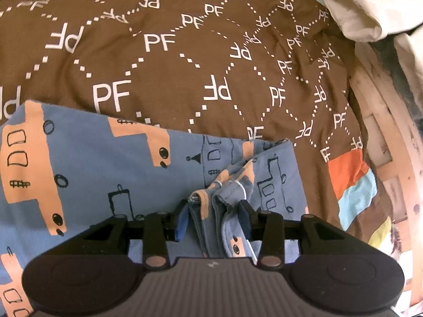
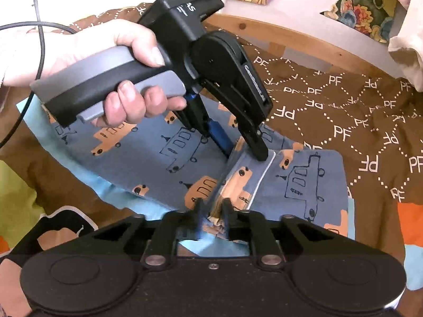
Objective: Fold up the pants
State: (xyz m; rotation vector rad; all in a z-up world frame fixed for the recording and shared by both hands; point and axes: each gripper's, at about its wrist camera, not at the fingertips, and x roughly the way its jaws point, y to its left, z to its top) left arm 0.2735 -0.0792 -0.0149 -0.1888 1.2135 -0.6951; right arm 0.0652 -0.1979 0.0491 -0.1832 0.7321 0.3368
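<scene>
Pants | left gripper clamped | right wrist: hand visible

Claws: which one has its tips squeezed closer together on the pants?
The right claw: its tips nearly meet around the blue pants. The left claw grips a thicker bunch.

The pants run off the left edge of the left wrist view, and the gripper body covers their near part. In the right wrist view, the fabric pinched by the right gripper is blurred, and the person's hand is cut off at the left edge.
</scene>
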